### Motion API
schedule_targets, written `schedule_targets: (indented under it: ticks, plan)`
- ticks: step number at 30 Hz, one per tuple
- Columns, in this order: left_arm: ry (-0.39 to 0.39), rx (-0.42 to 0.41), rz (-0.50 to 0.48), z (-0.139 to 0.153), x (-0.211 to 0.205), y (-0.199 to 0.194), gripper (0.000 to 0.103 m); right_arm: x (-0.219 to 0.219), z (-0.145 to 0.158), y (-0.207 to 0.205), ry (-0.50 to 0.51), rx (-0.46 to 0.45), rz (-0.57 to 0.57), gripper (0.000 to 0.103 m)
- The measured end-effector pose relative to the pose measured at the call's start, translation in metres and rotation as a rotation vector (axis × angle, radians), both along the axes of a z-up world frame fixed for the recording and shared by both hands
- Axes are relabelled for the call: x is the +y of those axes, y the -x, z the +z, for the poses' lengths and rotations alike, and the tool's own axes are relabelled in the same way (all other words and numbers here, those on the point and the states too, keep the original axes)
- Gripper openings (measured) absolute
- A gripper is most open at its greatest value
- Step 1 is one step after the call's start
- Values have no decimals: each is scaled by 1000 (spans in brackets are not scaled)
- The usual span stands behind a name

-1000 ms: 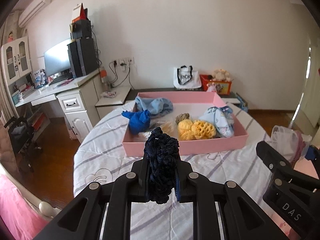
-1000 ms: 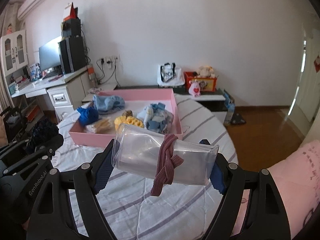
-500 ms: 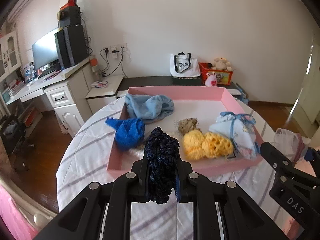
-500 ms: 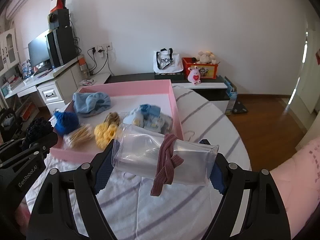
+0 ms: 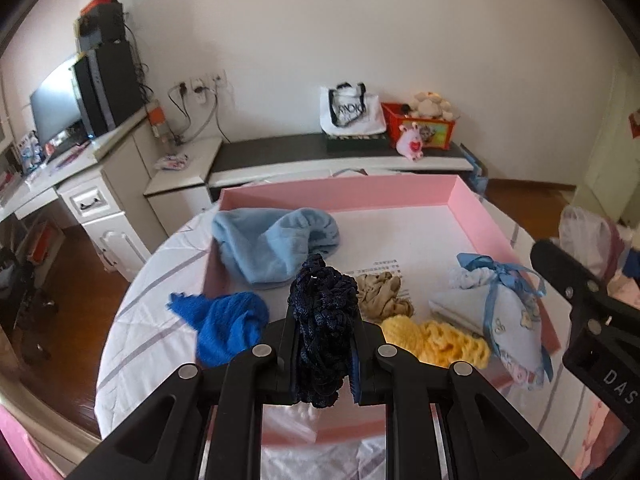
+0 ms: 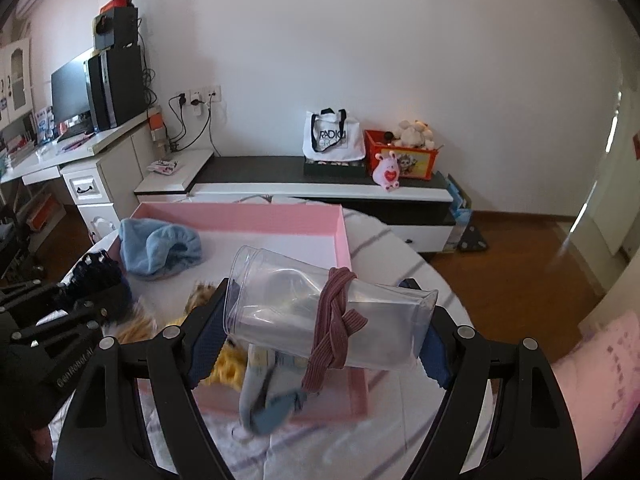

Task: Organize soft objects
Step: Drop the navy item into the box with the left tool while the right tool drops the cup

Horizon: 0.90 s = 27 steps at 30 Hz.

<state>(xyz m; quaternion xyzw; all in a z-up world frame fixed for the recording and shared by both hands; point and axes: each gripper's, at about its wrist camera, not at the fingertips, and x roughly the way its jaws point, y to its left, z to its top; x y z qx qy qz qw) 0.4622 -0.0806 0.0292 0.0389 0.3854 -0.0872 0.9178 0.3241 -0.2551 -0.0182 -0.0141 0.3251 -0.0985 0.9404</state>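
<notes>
My left gripper (image 5: 324, 344) is shut on a dark navy knitted scrunchie (image 5: 323, 320), held over the near side of a pink tray (image 5: 344, 194). Inside the tray lie a light blue fleece hat (image 5: 276, 244), a bright blue cloth (image 5: 228, 322), a tan scrunchie (image 5: 380, 294), a yellow knitted piece (image 5: 436, 342) and a pale blue pouch with ribbon (image 5: 504, 320). My right gripper (image 6: 320, 320) is shut on a clear plastic cup (image 6: 280, 304) lying sideways, with a maroon braided band (image 6: 332, 320) wrapped round it, above the tray's near right corner.
The tray sits on a round table with a white striped cloth (image 5: 148, 320). A white desk with a monitor (image 6: 72, 92) stands at left; a low dark-topped cabinet (image 6: 320, 184) with a tote bag and toys runs along the wall. Wooden floor lies right of the table.
Both grippers have moved forward toward the pink tray and now hang over its near side. The tray and its contents look much larger. Both grips are unchanged.
</notes>
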Motion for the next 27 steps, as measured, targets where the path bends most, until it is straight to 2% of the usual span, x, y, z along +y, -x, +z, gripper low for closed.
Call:
schedule_targets:
  ticks: [8, 14, 21, 24, 27]
  plan:
    - [30, 68, -49, -7, -4, -50, 15, 1, -11, -40, -13, 52, 28, 78]
    - [23, 78, -47, -12, 1, -75, 16, 1, -23, -70, -16, 107, 48, 78]
    - [6, 72, -80, -24, -8, -92, 19, 2, -33, -86, -22, 131, 74, 78]
    - [1, 74, -87, -29, -10, -93, 22, -1, -32, -86, -37, 127, 77, 79]
    - [-8, 76, -89, -30, -11, -92, 38, -6, -32, -86, -41, 128, 61, 80]
